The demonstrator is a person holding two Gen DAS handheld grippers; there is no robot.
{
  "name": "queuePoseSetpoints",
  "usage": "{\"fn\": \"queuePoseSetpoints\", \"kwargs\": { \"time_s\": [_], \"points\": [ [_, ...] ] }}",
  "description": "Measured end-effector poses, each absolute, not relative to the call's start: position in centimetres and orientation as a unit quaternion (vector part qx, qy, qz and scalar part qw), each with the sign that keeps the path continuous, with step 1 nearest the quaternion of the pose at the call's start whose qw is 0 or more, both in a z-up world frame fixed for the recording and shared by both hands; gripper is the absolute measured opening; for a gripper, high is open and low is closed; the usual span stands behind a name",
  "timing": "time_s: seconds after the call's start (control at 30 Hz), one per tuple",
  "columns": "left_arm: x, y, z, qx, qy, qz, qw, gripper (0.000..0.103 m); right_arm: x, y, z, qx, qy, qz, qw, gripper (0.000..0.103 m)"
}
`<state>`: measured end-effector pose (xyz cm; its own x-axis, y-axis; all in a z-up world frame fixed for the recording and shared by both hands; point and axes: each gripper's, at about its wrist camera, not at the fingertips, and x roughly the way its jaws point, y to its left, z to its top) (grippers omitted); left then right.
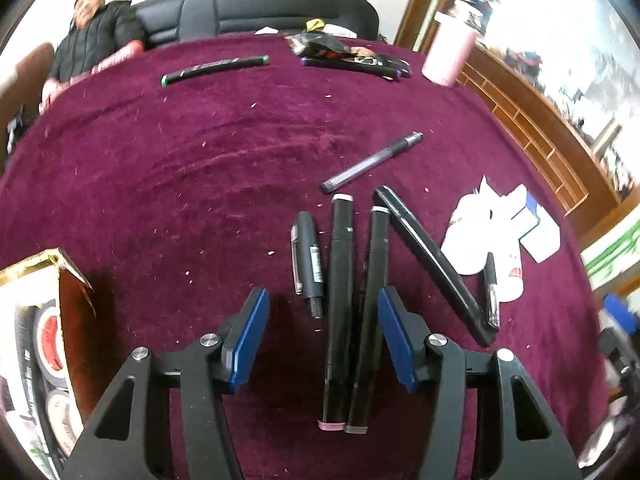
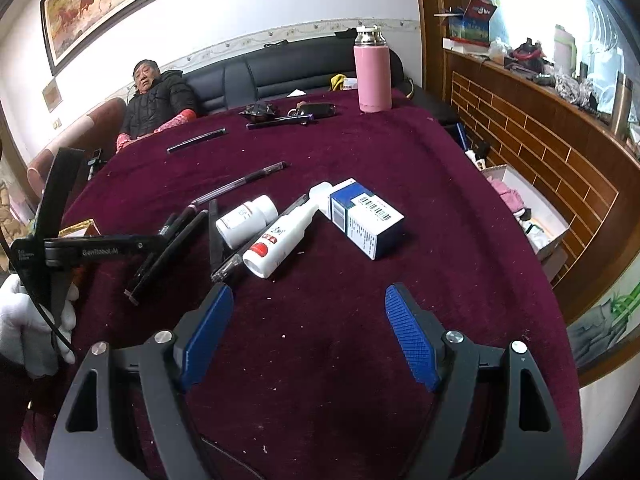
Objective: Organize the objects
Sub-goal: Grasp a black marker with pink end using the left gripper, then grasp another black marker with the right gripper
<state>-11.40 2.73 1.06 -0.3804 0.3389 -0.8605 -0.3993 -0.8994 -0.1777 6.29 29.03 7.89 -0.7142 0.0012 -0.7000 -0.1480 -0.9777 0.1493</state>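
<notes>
My left gripper is open just above the maroon cloth. Two black markers lie side by side between its fingers, with a short black pen to their left and a long black pen to their right. A clear gel pen lies beyond them. My right gripper is open and empty above bare cloth. Ahead of it lie a white bottle with a red spot, a white pill bottle and a blue-and-white box.
A pink flask stands at the table's far side. A green-tipped marker, another dark pen and a pile of keys and wrappers lie at the far edge. A gold-edged box sits at the left. A person sits on the black sofa.
</notes>
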Motion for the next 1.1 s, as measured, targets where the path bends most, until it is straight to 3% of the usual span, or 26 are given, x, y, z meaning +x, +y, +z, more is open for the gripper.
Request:
{"fn": "queuePoseSetpoints", "kwargs": {
  "time_s": [0.1,0.27,0.37,0.53,0.8,1.1],
  "points": [
    [-11.6,2.4,0.2,-0.518,0.047,0.827,0.212,0.05,5.9,29.0,7.5,-0.382,0.103,0.918,0.038,0.079],
    [-10.8,5.7,-0.3,-0.507,0.17,0.822,0.194,0.05,5.6,28.1,7.4,-0.387,0.109,0.915,0.026,0.079],
    [-10.8,6.5,-0.1,-0.509,0.165,0.815,0.221,0.023,5.5,27.2,7.6,-0.389,0.111,0.915,0.014,0.079],
    [-9.0,6.2,0.1,-0.497,0.138,0.821,0.243,0.022,4.8,26.0,8.3,-0.394,0.13,0.91,-0.021,0.079],
    [-6.1,1.3,1.6,-0.507,0.032,0.823,0.254,0.022,1.3,24.3,7.4,-0.429,0.212,0.871,-0.111,0.079],
    [-2.2,-2.1,1.0,-0.529,-0.033,0.807,0.261,0.022,-1.8,18.9,5.7,-0.47,0.191,0.852,-0.13,0.079]
  ]
}}
